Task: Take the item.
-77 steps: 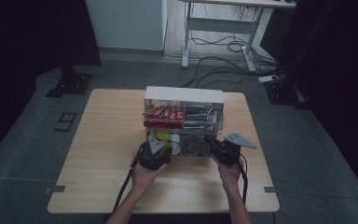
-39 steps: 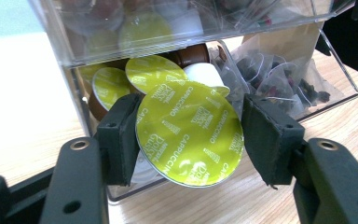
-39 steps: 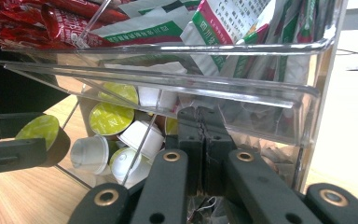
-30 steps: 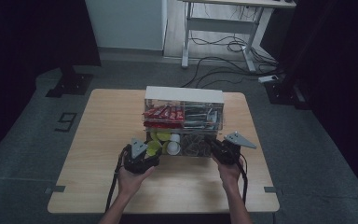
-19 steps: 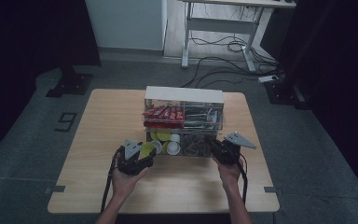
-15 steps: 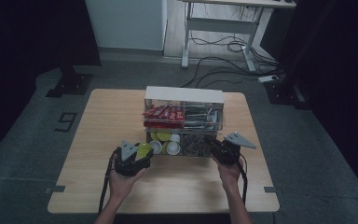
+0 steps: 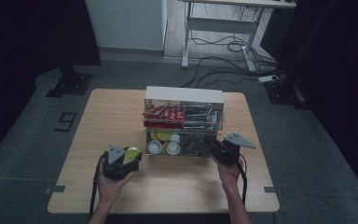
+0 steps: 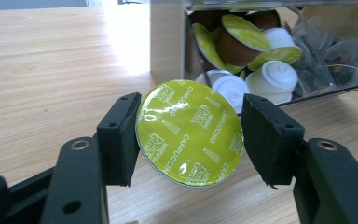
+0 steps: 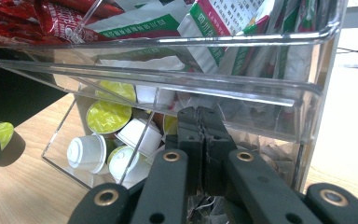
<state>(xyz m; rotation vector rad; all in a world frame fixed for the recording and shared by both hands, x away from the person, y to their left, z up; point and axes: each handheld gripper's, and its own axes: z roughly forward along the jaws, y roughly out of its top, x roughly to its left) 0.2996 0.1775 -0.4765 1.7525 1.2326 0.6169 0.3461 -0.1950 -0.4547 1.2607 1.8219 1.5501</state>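
Coffee capsule (image 8: 189,132), lime-green foil lid: clamped by its rim in the left gripper (image 8: 189,135), above the tabletop (image 7: 121,116), just left of the clear organizer (image 7: 184,123). Right gripper (image 9: 202,126): jaws pressed together, empty, at the organizer's lower drawer (image 9: 98,140) holding more capsules.

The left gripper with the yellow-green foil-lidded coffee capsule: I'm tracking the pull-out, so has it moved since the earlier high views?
Yes. The left gripper, shut on the yellow-green foil-lidded coffee capsule, has drawn left, away from the clear plastic organiser box.
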